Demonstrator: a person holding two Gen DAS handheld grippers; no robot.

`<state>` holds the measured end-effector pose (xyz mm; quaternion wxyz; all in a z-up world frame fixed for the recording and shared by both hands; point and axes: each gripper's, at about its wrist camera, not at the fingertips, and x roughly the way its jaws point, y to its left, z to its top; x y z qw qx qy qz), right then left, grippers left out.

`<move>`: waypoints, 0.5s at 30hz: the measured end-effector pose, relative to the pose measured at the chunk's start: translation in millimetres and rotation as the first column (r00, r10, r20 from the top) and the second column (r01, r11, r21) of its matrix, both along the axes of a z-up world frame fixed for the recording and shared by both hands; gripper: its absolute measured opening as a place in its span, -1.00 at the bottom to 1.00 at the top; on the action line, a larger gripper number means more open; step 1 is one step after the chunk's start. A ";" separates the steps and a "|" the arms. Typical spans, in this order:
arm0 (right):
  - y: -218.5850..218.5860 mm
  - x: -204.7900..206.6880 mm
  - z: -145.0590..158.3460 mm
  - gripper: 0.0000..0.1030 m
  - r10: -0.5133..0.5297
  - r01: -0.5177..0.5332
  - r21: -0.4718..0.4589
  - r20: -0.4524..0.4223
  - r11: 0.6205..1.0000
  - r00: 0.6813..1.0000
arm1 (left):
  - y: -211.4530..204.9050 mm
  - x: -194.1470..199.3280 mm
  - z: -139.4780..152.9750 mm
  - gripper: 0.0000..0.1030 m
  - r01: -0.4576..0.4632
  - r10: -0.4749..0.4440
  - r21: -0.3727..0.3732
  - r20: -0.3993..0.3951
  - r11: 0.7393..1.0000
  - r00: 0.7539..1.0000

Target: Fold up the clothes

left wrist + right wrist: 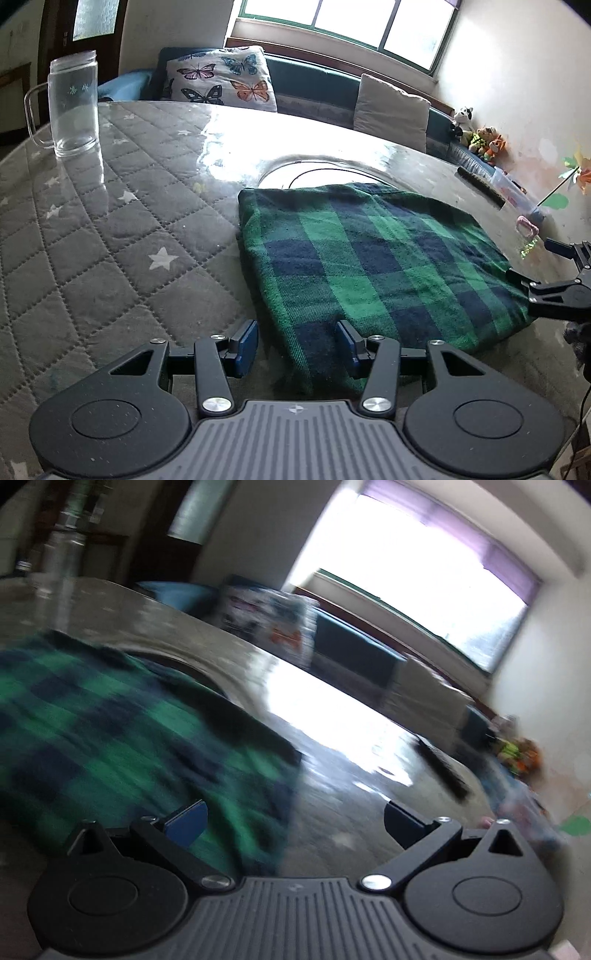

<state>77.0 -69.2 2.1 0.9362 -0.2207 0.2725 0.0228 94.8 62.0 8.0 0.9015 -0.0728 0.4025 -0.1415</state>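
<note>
My left tongs stand partly open with nothing gripped; the near corner of the folded green-and-navy plaid cloth lies between and just beyond their blue pads. My right tongs gape wide and hold nothing, their left pad over the cloth's right edge, the right pad over bare counter. The cloth lies flat on the quilted, star-printed counter. Farther off to the left stands a clear glass mug, well apart.
</note>
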 end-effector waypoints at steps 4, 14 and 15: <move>33.0 -13.4 11.0 0.94 0.224 -0.222 0.038 -0.034 0.974 0.974 | 6.7 1.6 0.4 -0.01 -0.019 0.018 -0.028 -0.015 0.999 1.000; 129.4 -30.3 10.9 0.63 0.617 -0.603 0.134 -0.133 0.787 0.776 | 21.7 -0.9 0.5 -0.03 -0.051 0.049 -0.065 -0.030 0.997 0.998; 138.7 -30.4 10.1 0.57 0.637 -0.623 0.134 -0.135 0.771 0.759 | 25.0 -1.9 1.8 -0.03 -0.061 0.059 -0.069 -0.029 0.996 0.998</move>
